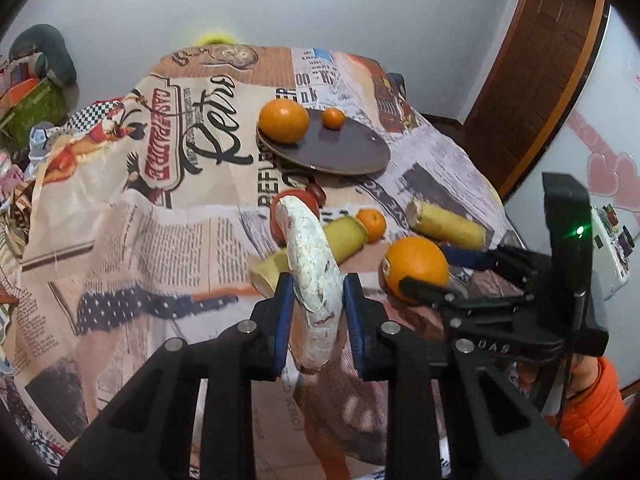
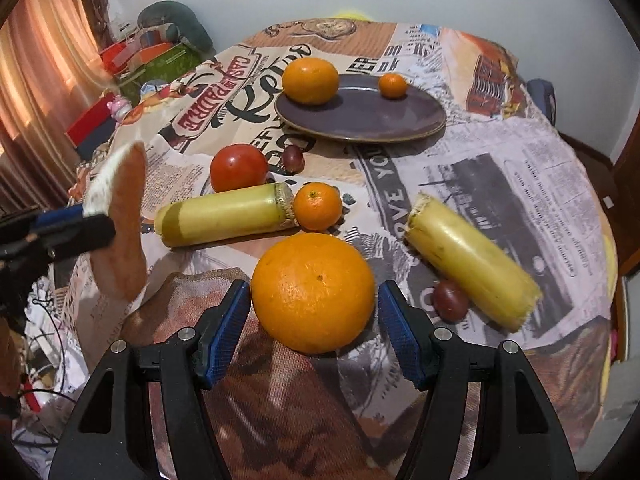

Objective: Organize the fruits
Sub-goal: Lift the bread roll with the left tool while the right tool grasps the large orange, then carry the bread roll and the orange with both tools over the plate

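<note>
My left gripper (image 1: 316,292) is shut on a curved melon slice (image 1: 312,256) with a pale speckled rind, held clear above the cloth. From the right wrist the slice (image 2: 124,208) shows its orange flesh at the left, with the left gripper (image 2: 76,220) beside it. My right gripper (image 2: 314,312) stands open around a large orange (image 2: 312,292) on the table, a blue pad on each side with narrow gaps. A dark purple plate (image 2: 372,120) at the back carries another large orange (image 2: 310,80) and a small mandarin (image 2: 393,85).
Between the plate and my grippers lie a tomato (image 2: 239,168), a mandarin (image 2: 318,206), two yellow cane-like cylinders (image 2: 224,220) (image 2: 472,260) and two small dark red fruits (image 2: 293,157) (image 2: 450,300). Clutter and boxes (image 2: 152,60) sit past the table's left edge. An orange sleeve (image 1: 592,412) shows lower right.
</note>
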